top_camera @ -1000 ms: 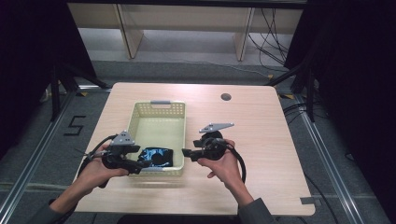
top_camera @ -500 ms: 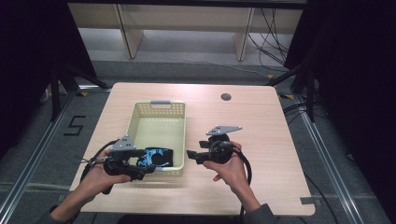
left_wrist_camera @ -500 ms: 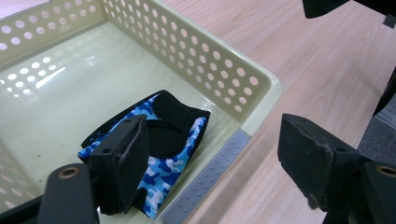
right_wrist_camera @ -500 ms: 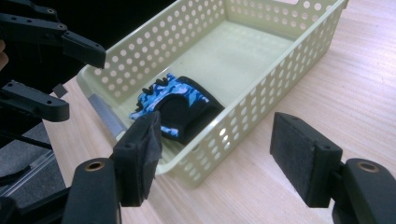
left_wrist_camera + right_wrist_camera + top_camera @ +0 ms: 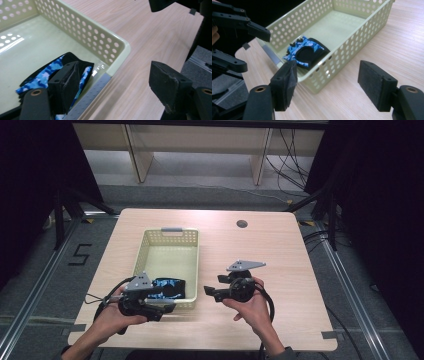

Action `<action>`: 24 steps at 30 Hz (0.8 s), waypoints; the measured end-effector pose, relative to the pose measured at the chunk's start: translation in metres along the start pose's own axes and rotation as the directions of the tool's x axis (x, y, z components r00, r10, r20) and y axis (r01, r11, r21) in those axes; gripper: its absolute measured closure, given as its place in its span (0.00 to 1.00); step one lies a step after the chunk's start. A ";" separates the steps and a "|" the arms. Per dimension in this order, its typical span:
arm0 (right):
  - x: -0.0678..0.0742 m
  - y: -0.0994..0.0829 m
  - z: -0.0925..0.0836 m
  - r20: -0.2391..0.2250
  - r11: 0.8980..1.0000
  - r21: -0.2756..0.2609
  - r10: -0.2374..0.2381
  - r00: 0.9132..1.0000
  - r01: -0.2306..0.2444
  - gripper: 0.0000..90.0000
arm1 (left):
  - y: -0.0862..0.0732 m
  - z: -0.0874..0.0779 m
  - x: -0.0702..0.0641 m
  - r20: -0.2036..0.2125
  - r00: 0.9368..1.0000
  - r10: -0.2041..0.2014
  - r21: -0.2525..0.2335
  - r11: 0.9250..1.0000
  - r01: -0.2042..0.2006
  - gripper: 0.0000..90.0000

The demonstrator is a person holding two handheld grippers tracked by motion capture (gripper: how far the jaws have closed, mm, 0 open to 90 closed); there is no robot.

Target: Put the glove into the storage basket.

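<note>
A pale green perforated plastic basket stands on the light wooden bench, and in its near corner lies a blue camouflage and black fabric glove, flat on the basket floor and close against the near wall. The left tongs hang just outside that near wall, spread wide with nothing between them; in the left gripper view one jaw sits over the basket's rim above the glove and the other over bare bench, so the rim runs between them. The right tongs are at the basket's right side, just beside its wall, empty; their jaws have just been opening and now stand wide apart. In the right gripper view the perforated wall stands between these tongs and the glove. A small dark round grommet sits in the far part of the bench, well apart from everything.
</note>
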State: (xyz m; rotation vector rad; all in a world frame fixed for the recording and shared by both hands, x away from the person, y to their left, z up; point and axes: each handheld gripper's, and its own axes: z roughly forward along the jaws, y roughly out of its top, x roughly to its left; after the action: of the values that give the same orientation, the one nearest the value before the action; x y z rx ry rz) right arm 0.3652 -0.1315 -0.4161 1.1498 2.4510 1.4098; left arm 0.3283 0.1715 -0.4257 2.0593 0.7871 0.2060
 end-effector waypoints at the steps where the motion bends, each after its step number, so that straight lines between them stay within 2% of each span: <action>1: -0.001 -0.001 -0.001 -0.002 1.000 -0.008 -0.016 1.000 0.016 0.36 | -0.001 0.001 -0.001 -0.010 1.000 0.001 -0.001 1.000 -0.001 0.27; 2: -0.001 -0.003 -0.001 -0.001 1.000 -0.019 -0.014 1.000 0.014 0.36 | -0.001 0.001 -0.002 -0.006 1.000 0.001 -0.005 1.000 -0.001 0.27; 3: 0.000 -0.004 -0.002 -0.018 1.000 -0.012 0.008 1.000 -0.008 0.36 | -0.001 0.002 -0.003 -0.006 1.000 0.003 -0.014 1.000 -0.003 0.27; 4: -0.001 -0.005 -0.003 -0.014 1.000 -0.012 -0.002 1.000 0.002 0.36 | -0.002 0.002 -0.003 -0.004 1.000 0.009 -0.010 1.000 -0.009 0.27; 5: 0.000 -0.007 -0.003 -0.019 1.000 -0.014 0.009 1.000 -0.009 0.36 | -0.003 0.003 -0.004 -0.001 1.000 0.001 -0.005 1.000 -0.001 0.27; 6: -0.002 -0.008 -0.003 -0.010 1.000 -0.021 -0.015 1.000 0.015 0.36 | -0.004 0.004 -0.004 -0.005 1.000 0.004 -0.005 1.000 -0.004 0.27; 9: -0.001 -0.011 -0.007 -0.006 1.000 -0.007 -0.001 1.000 0.001 0.35 | -0.007 0.004 -0.006 -0.002 1.000 0.009 -0.005 1.000 -0.009 0.27; 10: -0.003 -0.013 -0.007 -0.007 1.000 -0.016 -0.024 1.000 0.024 0.35 | -0.009 0.004 -0.007 0.000 1.000 0.008 -0.004 1.000 -0.008 0.27; 12: -0.004 -0.016 -0.009 0.005 1.000 -0.009 -0.021 1.000 0.021 0.35 | -0.010 0.004 -0.008 0.011 1.000 0.006 -0.004 1.000 -0.006 0.27; 13: -0.004 -0.018 -0.008 -0.003 1.000 -0.011 -0.009 1.000 0.009 0.34 | -0.011 0.004 -0.010 0.013 1.000 -0.005 -0.007 1.000 0.005 0.27; 14: -0.004 -0.020 -0.008 -0.004 1.000 -0.001 -0.001 1.000 0.001 0.34 | -0.012 0.003 -0.010 0.012 1.000 0.011 -0.009 1.000 -0.011 0.27; 15: -0.007 -0.022 -0.008 0.015 1.000 -0.001 -0.031 0.999 0.031 0.34 | -0.012 0.004 -0.011 0.018 1.000 0.012 -0.010 1.000 -0.011 0.27; 16: -0.006 -0.024 -0.008 0.007 1.000 0.002 -0.007 1.000 0.007 0.34 | -0.013 0.004 -0.013 0.023 1.000 0.012 -0.012 1.000 -0.012 0.27; 17: -0.008 -0.025 -0.008 0.001 1.000 0.003 -0.017 1.000 0.017 0.34 | -0.013 0.003 -0.015 0.017 1.000 0.015 -0.012 1.000 -0.015 0.27; 18: -0.006 -0.027 -0.009 0.004 1.000 0.011 0.013 1.000 -0.013 0.34 | -0.013 0.004 -0.015 0.030 0.999 0.017 -0.013 1.000 -0.017 0.27; 19: -0.007 -0.028 -0.009 0.003 1.000 0.010 0.001 1.000 -0.001 0.34 | -0.014 0.003 -0.017 0.031 0.999 0.023 -0.011 1.000 -0.022 0.27; 20: -0.009 -0.029 -0.008 -0.002 1.000 0.004 -0.007 1.000 0.007 0.34 | -0.014 0.004 -0.019 0.036 0.999 0.006 -0.017 1.000 -0.006 0.27; 21: -0.008 -0.031 -0.009 0.000 1.000 0.002 -0.004 1.000 0.004 0.33 | -0.014 0.003 -0.019 0.035 0.999 0.029 -0.014 1.000 -0.028 0.27; 22: -0.008 -0.032 -0.010 -0.001 1.000 0.010 0.008 1.000 -0.008 0.33 | -0.015 0.004 -0.021 0.031 0.999 0.027 -0.018 0.999 -0.027 0.26; 23: -0.009 -0.034 -0.010 0.001 1.000 0.003 -0.002 1.000 0.002 0.33 | -0.015 0.004 -0.021 0.040 0.999 0.037 -0.010 0.999 -0.037 0.26; 24: -0.009 -0.035 -0.010 -0.009 1.000 0.004 0.009 1.000 -0.009 0.33 | -0.016 0.005 -0.023 0.047 0.999 0.026 -0.023 0.999 -0.025 0.26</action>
State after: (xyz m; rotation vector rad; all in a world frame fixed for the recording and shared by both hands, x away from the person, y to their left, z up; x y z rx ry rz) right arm 0.3474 -0.1544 -0.4404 1.1592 2.4589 1.4162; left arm 0.3052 0.1605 -0.4381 2.0465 0.7270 0.1794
